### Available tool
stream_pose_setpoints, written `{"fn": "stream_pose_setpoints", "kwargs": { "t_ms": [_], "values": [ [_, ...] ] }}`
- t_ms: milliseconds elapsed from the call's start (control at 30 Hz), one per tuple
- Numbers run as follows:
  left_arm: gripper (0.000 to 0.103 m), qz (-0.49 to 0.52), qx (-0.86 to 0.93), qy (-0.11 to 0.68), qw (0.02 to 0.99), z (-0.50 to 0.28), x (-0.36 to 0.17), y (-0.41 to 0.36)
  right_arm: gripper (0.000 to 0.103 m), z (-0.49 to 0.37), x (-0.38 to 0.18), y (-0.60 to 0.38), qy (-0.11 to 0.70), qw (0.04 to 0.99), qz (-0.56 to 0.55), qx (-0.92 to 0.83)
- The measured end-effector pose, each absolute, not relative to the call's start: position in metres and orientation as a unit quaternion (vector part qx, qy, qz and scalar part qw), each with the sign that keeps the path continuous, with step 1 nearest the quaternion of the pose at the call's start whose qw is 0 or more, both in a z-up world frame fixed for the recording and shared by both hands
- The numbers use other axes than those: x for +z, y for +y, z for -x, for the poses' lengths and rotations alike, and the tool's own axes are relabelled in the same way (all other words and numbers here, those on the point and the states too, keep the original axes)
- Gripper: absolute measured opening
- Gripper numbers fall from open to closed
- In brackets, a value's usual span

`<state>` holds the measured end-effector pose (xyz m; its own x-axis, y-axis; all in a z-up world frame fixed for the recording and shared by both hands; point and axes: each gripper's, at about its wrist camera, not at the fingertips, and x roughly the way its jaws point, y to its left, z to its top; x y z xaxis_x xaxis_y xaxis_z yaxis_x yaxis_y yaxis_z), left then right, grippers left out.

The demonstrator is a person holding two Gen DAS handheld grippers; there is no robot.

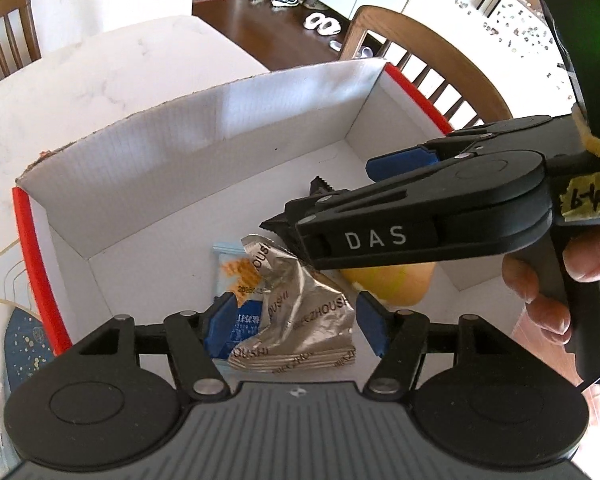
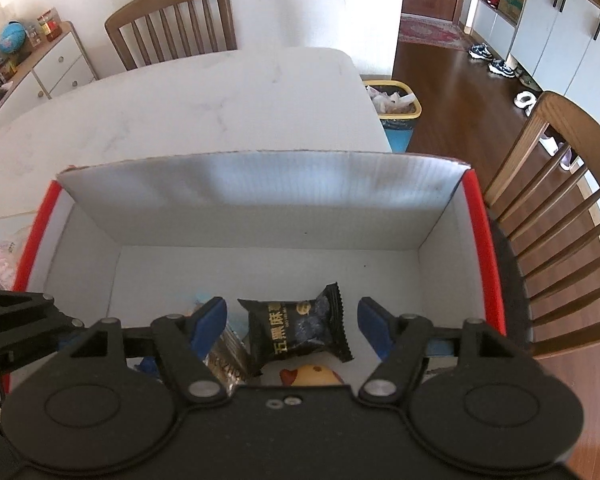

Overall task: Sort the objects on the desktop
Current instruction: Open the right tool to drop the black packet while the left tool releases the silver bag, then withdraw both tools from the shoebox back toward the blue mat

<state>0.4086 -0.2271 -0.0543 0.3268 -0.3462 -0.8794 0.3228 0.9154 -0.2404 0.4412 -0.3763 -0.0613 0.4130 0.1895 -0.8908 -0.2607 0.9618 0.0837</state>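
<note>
Left wrist view, left gripper point(image 1: 294, 324): bottom centre of frame, blue pads spread, gripping nothing; silver wrapper lies below, between the pads, untouched.
Silver wrapper point(image 1: 300, 316): crumpled foil packet, lower centre, flat on the box floor, overlapping a light blue packet point(image 1: 230, 276) at its left.
Yellow object point(image 1: 396, 284): right of the silver wrapper, partly hidden under the right gripper; kind cannot be told.
Right gripper point(image 1: 332, 200): enters from the right edge, held by a hand point(image 1: 548, 284); fingers apart, nothing clamped.
Right wrist view, right gripper point(image 2: 292, 328): bottom centre, blue pads spread wide, not touching the black packet.
Black packet point(image 2: 300, 328): lower centre, resting on the box floor between the pads, gold lettering, tilted.
Box point(image 2: 260, 200): white cardboard with red side rims, open top, fills mid-frame; holds all packets.
Table point(image 2: 180, 112): white marble top, beyond the box.
Chair point(image 2: 176, 24): wooden, upper left, behind the table.
Bin point(image 2: 396, 108): yellow-rimmed, upper right of centre, on the wooden floor.
</note>
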Motion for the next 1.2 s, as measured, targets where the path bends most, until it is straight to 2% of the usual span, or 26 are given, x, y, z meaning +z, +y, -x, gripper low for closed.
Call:
{"fn": "stream_pose_setpoints", "kwargs": {
  "t_ms": [367,1200],
  "values": [
    [0.064,0.015,-0.223,0.516,0.827,-0.385,-0.035,-0.235,0.072,-0.415,-0.033,-0.373,0.509,0.849,0.027,0.14],
    [0.064,0.02,-0.25,0.451,0.856,-0.317,0.014,-0.2,0.071,-0.348,0.013,-0.365,0.469,0.875,0.0,0.123]
  ]
}}
